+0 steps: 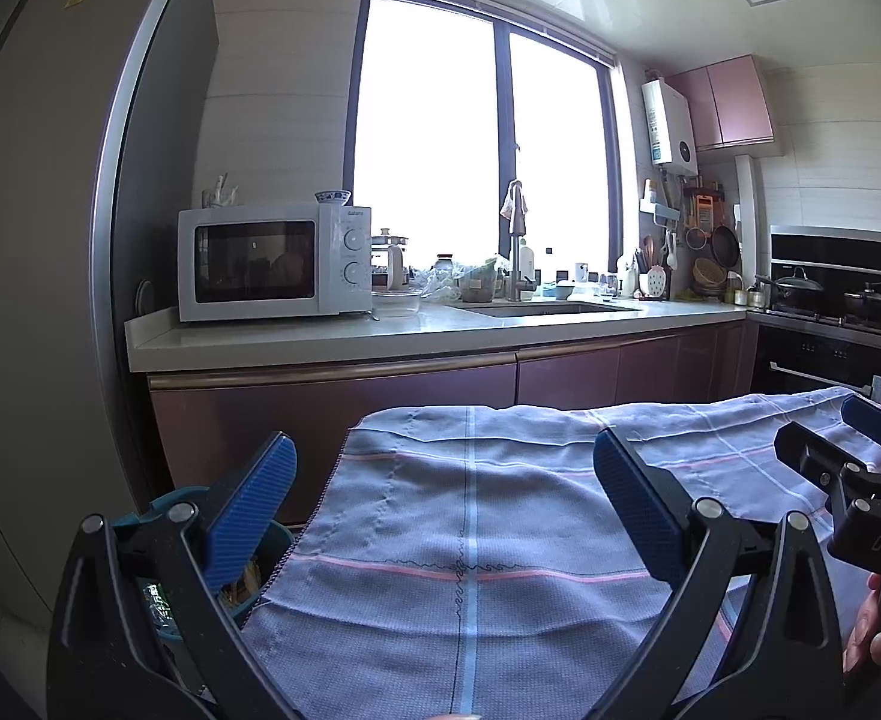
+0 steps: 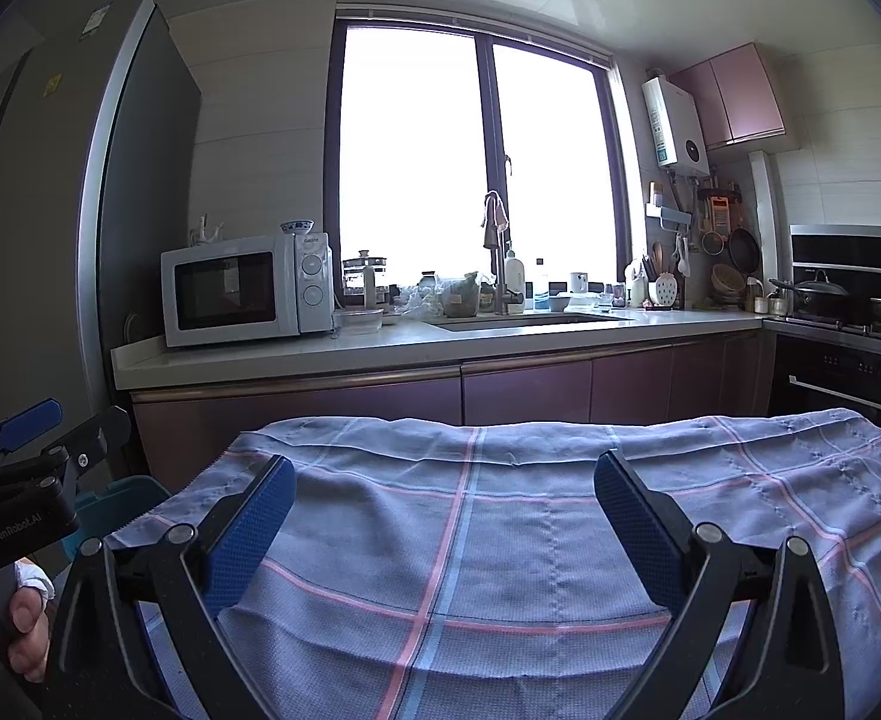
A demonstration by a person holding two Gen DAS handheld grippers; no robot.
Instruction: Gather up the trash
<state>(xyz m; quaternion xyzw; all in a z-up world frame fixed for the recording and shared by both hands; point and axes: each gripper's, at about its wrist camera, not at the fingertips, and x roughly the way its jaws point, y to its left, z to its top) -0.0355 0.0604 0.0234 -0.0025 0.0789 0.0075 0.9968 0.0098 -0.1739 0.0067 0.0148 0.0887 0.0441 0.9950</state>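
Observation:
My left gripper (image 1: 443, 462) is open and empty, held above a table draped in a blue-grey checked cloth (image 1: 500, 516). My right gripper (image 2: 443, 480) is also open and empty above the same cloth (image 2: 500, 540). Each gripper shows at the edge of the other's view: the right one (image 1: 860, 456), the left one (image 2: 26, 444). A teal bin (image 1: 260, 576) with some rubbish inside stands on the floor at the table's left edge, partly hidden by my left finger; it also shows in the right wrist view (image 2: 116, 507). No loose trash shows on the cloth.
A kitchen counter (image 1: 320, 339) runs behind the table with a white microwave (image 1: 272, 264), a sink (image 1: 548, 309), a tap and cluttered jars and bags. A tall fridge (image 1: 38, 240) stands at the left. A stove with pots (image 1: 830, 294) is at the right.

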